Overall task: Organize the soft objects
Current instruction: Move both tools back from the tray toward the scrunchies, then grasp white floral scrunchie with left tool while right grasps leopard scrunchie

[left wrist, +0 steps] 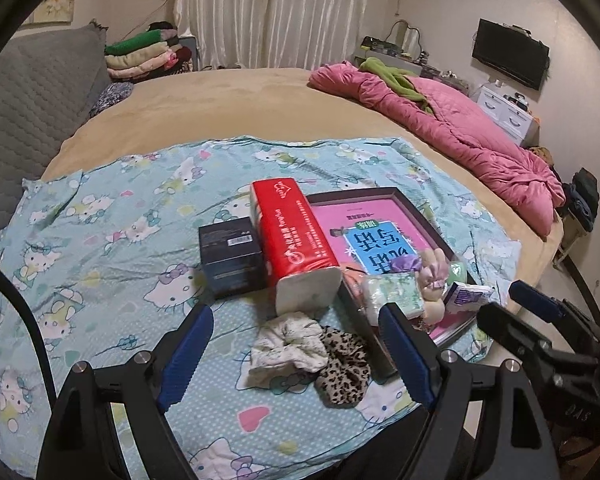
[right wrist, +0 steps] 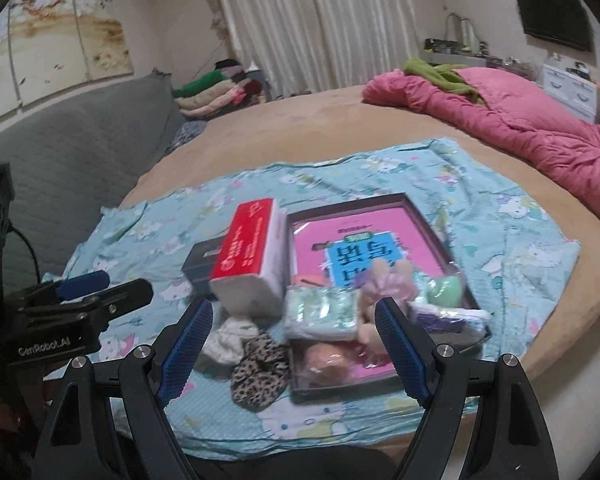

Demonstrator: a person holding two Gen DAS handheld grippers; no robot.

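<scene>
A white floral scrunchie and a leopard-print scrunchie lie on the Hello Kitty sheet, left of a dark tray. The tray holds a pink book, a green tissue pack, a plush toy, a purple-white pack and a green soft ball. My left gripper is open, above the scrunchies. My right gripper is open, above the tray's near end.
A red tissue pack and a dark box stand left of the tray. A pink quilt lies at the bed's far right. Folded clothes and a grey headboard are at the left.
</scene>
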